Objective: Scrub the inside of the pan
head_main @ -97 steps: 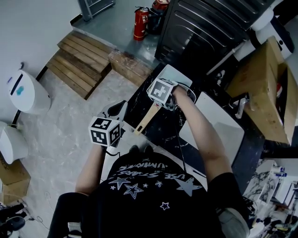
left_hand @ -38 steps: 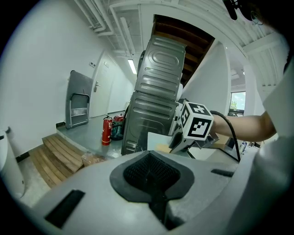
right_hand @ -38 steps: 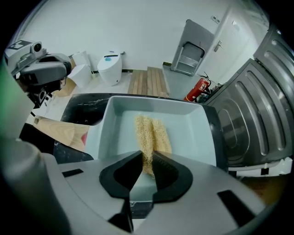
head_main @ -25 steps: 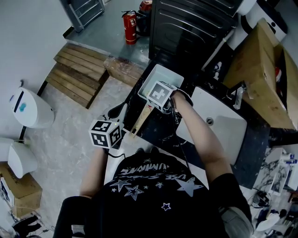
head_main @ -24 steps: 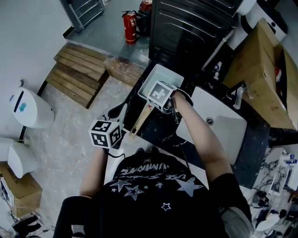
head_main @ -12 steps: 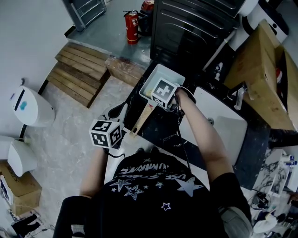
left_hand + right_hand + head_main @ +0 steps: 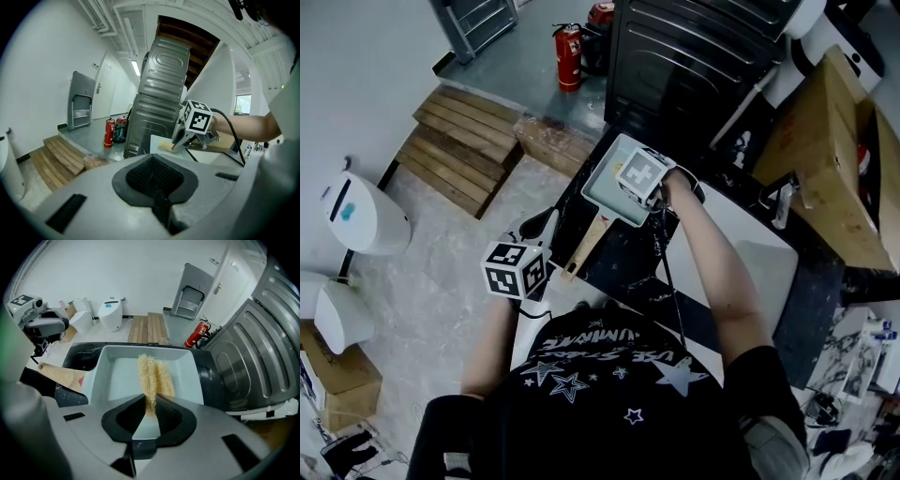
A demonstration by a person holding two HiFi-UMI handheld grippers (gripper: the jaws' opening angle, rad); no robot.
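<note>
A pale square pan (image 7: pixel 607 180) with a wooden handle (image 7: pixel 586 246) lies on the black counter (image 7: pixel 623 267). In the right gripper view the pan (image 7: pixel 112 376) fills the middle, and my right gripper (image 7: pixel 150 405) is shut on a straw-coloured loofah scrubber (image 7: pixel 151 373) that rests on the pan's inside floor. From the head view the right gripper (image 7: pixel 633 192) sits over the pan's right half. My left gripper (image 7: pixel 538 221) hangs left of the handle's end, apart from it. Its jaws (image 7: pixel 157 194) are shut with nothing in them.
A white sink (image 7: pixel 755 267) lies right of the pan. A dark metal appliance (image 7: pixel 703 56) stands behind the counter, a red fire extinguisher (image 7: pixel 569 52) and wooden steps (image 7: pixel 459 122) on the floor to the left, a cardboard box (image 7: pixel 825 141) far right.
The right gripper with the scrubber has moved away from me, up and to the right across the pan. The left gripper has stayed in place.
</note>
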